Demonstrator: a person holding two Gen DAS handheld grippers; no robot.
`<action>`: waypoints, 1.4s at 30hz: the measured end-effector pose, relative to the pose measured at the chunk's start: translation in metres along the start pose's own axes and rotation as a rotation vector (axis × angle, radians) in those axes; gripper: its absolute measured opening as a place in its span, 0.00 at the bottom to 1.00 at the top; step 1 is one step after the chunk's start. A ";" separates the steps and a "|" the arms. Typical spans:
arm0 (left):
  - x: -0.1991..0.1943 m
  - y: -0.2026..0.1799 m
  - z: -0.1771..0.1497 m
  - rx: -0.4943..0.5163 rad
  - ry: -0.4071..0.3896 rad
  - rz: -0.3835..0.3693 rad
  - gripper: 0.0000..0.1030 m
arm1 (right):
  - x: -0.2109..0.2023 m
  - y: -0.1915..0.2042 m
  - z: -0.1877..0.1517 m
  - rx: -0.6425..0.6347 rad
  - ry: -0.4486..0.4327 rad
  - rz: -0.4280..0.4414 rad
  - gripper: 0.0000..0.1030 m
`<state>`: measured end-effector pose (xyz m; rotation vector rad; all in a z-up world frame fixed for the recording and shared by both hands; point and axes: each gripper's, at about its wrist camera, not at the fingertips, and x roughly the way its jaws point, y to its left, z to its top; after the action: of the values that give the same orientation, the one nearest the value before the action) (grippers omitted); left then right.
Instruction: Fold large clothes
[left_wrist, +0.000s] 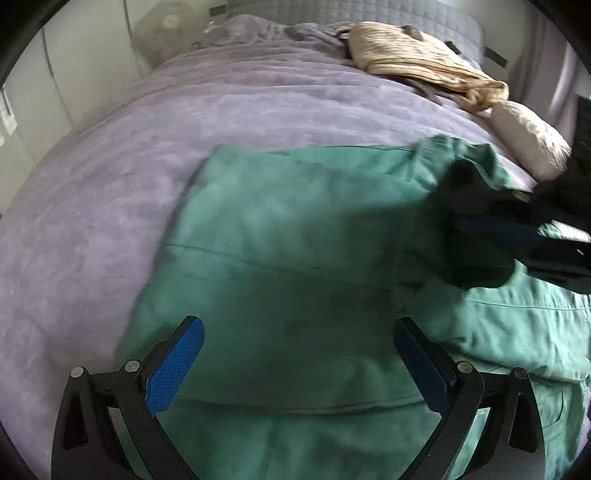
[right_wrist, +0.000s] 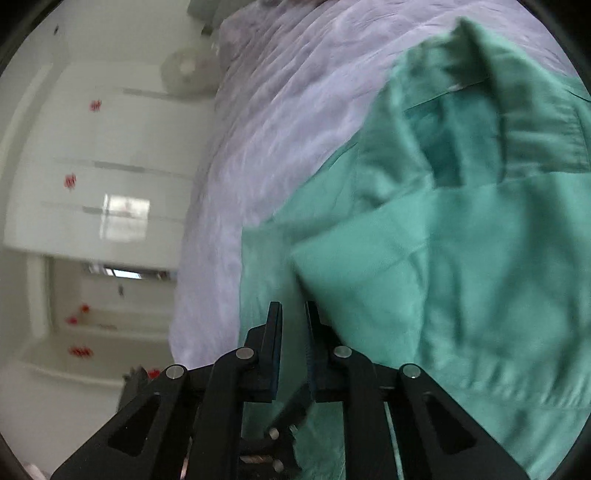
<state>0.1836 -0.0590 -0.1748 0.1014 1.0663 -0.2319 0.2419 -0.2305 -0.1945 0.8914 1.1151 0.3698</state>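
Our left gripper (left_wrist: 299, 363) hovers with jaws spread wide over the green shirt (left_wrist: 280, 236) lying on the lavender bedspread (left_wrist: 110, 177); our right gripper (right_wrist: 293, 332), nearly closed, pinches a shirt fold (right_wrist: 369, 266); we read no labels

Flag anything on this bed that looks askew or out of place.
The green shirt lies flat on its left side, but its right side is bunched and lifted where the right claw pinches it. A tan garment sits crumpled at the far edge.
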 end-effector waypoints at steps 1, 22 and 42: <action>-0.001 0.005 -0.001 -0.003 0.001 0.001 1.00 | -0.006 0.002 -0.005 -0.020 -0.012 -0.035 0.29; -0.034 -0.052 -0.001 0.170 -0.093 -0.048 1.00 | -0.012 -0.067 -0.010 0.203 -0.078 0.029 0.07; 0.034 -0.048 0.022 0.093 0.037 0.019 1.00 | -0.210 -0.189 -0.056 0.439 -0.396 -0.376 0.50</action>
<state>0.2065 -0.1146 -0.1928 0.1994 1.0908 -0.2634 0.0716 -0.4620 -0.2198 1.0534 0.9768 -0.3648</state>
